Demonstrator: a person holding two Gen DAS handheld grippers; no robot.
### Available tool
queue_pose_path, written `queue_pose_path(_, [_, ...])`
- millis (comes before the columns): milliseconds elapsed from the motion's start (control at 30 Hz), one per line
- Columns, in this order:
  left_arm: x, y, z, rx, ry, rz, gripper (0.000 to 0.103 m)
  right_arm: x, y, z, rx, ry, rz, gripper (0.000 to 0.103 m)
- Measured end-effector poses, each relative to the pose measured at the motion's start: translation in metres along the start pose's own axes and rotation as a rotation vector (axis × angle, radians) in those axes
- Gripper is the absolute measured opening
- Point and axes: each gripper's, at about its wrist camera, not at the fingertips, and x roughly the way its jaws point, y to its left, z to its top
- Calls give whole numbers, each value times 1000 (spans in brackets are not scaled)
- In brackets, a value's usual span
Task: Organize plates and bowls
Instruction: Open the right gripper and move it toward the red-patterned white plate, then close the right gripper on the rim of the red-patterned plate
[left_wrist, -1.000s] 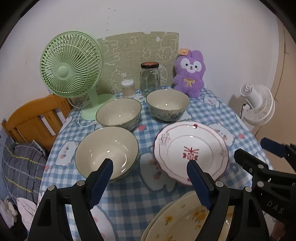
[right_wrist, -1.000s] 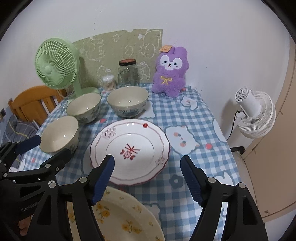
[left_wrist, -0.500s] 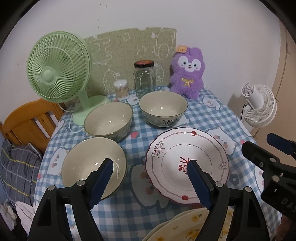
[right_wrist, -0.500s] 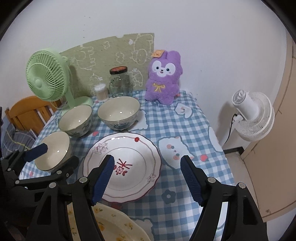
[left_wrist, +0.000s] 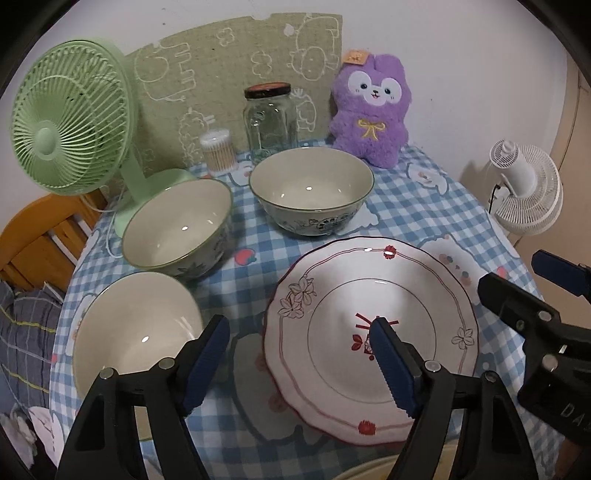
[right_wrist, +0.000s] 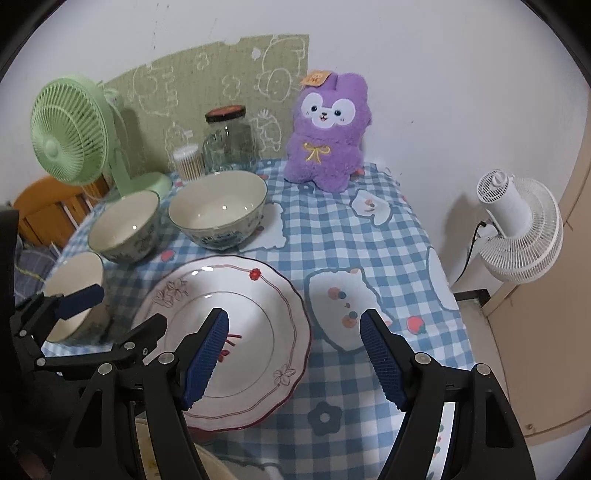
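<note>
A white plate with red trim (left_wrist: 369, 295) (right_wrist: 236, 295) lies on the checked tablecloth (left_wrist: 406, 206). Three cream bowls stand to its left and behind: a near one (left_wrist: 136, 332), a middle one (left_wrist: 177, 225) and a far one (left_wrist: 310, 188). My left gripper (left_wrist: 299, 362) hovers over the plate's left rim; its jaws are closing but touch nothing. My right gripper (right_wrist: 295, 354) hangs open over the plate's right rim and holds nothing. A cream plate's rim (left_wrist: 369, 472) shows at the bottom edge, mostly hidden.
Along the back stand a green fan (left_wrist: 66, 118), a glass jar (left_wrist: 271, 122), a cotton swab tub (left_wrist: 218, 147) and a purple plush (left_wrist: 373, 110). A white fan (right_wrist: 517, 229) sits beyond the table's right edge. A wooden chair (left_wrist: 37, 236) is at the left.
Both grippers have moved forward and down toward the red-trimmed plate, which now looks larger. The yellow-flowered plate has slid almost out of view below. The left jaws have narrowed slightly.
</note>
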Motion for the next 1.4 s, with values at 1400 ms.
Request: queue_pose_path(1400, [54, -2, 13, 41, 51, 97, 60, 67, -10, -7, -5, 157, 37, 64])
